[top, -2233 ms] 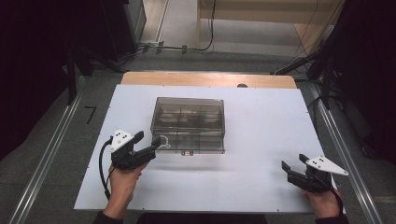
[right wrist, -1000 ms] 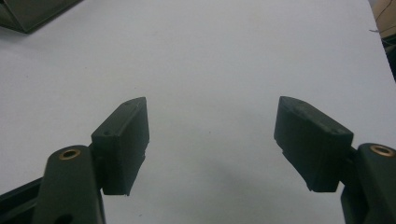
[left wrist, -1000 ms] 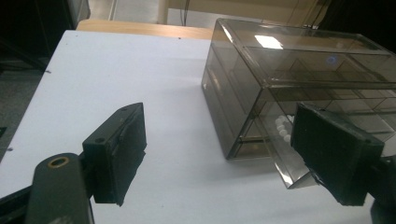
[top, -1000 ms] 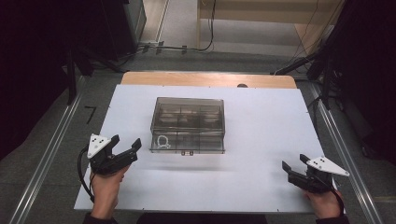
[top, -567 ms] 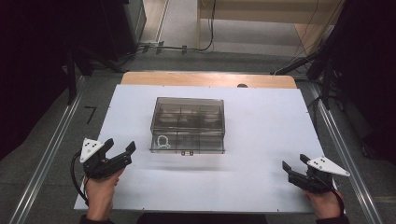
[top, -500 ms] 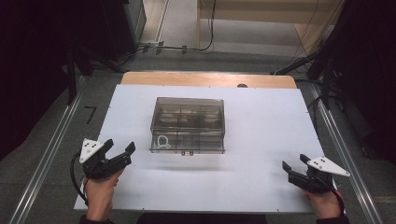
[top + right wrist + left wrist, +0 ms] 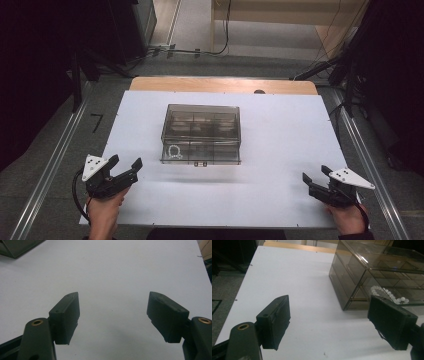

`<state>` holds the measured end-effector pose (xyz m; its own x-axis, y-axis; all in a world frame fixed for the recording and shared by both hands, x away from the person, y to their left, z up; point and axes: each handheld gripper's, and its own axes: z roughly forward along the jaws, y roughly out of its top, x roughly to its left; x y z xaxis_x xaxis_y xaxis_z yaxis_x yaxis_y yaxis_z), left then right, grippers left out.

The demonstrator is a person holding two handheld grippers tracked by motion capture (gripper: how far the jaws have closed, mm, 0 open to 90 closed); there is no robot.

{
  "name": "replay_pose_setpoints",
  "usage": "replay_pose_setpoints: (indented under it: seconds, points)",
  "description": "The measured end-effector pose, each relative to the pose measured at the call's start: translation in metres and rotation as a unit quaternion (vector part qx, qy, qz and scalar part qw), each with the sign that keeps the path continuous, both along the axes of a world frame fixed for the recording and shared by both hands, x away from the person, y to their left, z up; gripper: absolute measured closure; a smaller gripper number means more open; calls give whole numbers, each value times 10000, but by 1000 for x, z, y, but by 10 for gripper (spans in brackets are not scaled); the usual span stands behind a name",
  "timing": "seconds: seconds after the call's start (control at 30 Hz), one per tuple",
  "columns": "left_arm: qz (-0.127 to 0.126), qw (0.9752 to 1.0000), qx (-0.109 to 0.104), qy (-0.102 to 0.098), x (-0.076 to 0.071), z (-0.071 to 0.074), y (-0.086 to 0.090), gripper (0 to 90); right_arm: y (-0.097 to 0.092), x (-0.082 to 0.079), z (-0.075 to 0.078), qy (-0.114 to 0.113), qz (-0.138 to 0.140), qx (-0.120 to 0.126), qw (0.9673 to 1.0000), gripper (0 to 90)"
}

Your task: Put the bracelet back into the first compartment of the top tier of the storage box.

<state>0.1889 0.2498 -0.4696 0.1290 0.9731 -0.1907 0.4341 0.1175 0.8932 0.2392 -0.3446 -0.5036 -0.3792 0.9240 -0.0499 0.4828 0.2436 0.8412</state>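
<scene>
The box (image 7: 201,134), a smoky clear case with compartments, sits shut in the middle of the white worktop (image 7: 280,150), and a white bead bracelet (image 7: 174,151) lies inside its front-left compartment. Judging from this, the bracelet is stowed and both hands are parked at the near edge, so the step in hand looks like the rest at the end of the job, or a pause between steps.

The left gripper (image 7: 124,173) hovers low over the worktop near its front-left corner, well apart from the box, its fingers (image 7: 275,321) spread wide with nothing between them. It points forward and to the right, toward the box's near-left corner; in the left gripper view that corner and the bracelet (image 7: 390,295) sit just past the right finger. The hand grips it from behind, with the cable looping out to the left.

The right gripper (image 7: 316,179) rests near the front-right corner, fingers (image 7: 65,316) likewise wide apart and empty, aimed forward and left over bare worktop, with a dark corner of the box (image 7: 17,247) at the view's upper left.

If more work follows, the next move calls for a forward reach by the left gripper back to the box, coming in level with its front latch or lid edge.
</scene>
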Motion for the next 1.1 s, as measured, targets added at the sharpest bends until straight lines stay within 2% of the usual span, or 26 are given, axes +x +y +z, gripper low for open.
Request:
replay_pose_setpoints:
  seconds: [0.5, 1.1]
  points:
    - [66, 9999, 40, 137, -5, -9, 8, 188, 1, 0, 0, 0, 16, -6, 10000, 252]
    - [204, 9993, -46, 303, -9, -18, 21, 188, 1, -1, 0, 1, 18, -20, 10000, 252]
